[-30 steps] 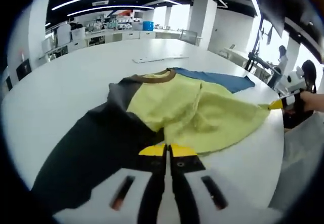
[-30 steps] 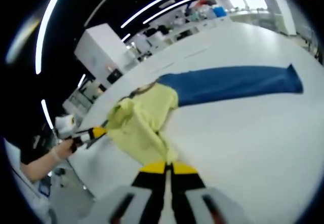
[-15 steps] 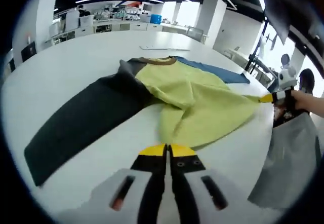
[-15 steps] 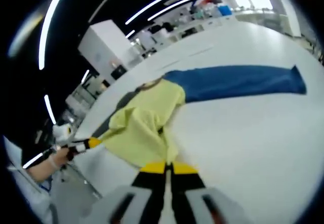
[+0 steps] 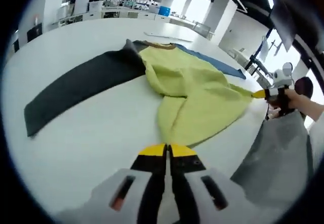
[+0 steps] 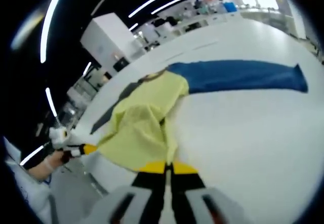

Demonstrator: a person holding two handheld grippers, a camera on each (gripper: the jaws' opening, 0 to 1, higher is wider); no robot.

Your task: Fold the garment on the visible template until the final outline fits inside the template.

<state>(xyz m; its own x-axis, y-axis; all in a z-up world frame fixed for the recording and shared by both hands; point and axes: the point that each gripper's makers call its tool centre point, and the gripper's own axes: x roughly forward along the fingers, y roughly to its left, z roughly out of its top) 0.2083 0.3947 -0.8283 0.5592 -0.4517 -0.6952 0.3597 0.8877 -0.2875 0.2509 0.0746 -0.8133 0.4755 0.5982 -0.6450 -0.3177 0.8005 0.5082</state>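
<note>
Pulled nearer since the earlier frame, garment (image 5: 195, 100) spreads flatter; my left gripper (image 5: 167, 150) and right gripper (image 6: 166, 167) each pinch its hem.

Right gripper (image 6: 165, 169): yellow-tipped jaws pressed together, pinching the near hem of the yellow garment body (image 6: 144, 120). Fabric runs forward from the jaws, rumpled, with a lengthwise fold ridge near its middle. Blue sleeve (image 6: 240, 76) lies flat, ahead and to the right, spread along the white table (image 6: 243, 133). Dark sleeve (image 6: 114, 110) partly visible ahead-left, beyond the yellow body. Collar at the far end, detail too small to read. Left gripper (image 6: 83, 149) enters from the left, its yellow tip at the garment's left corner, held by a hand (image 6: 53, 160); jaw state unclear.
</note>
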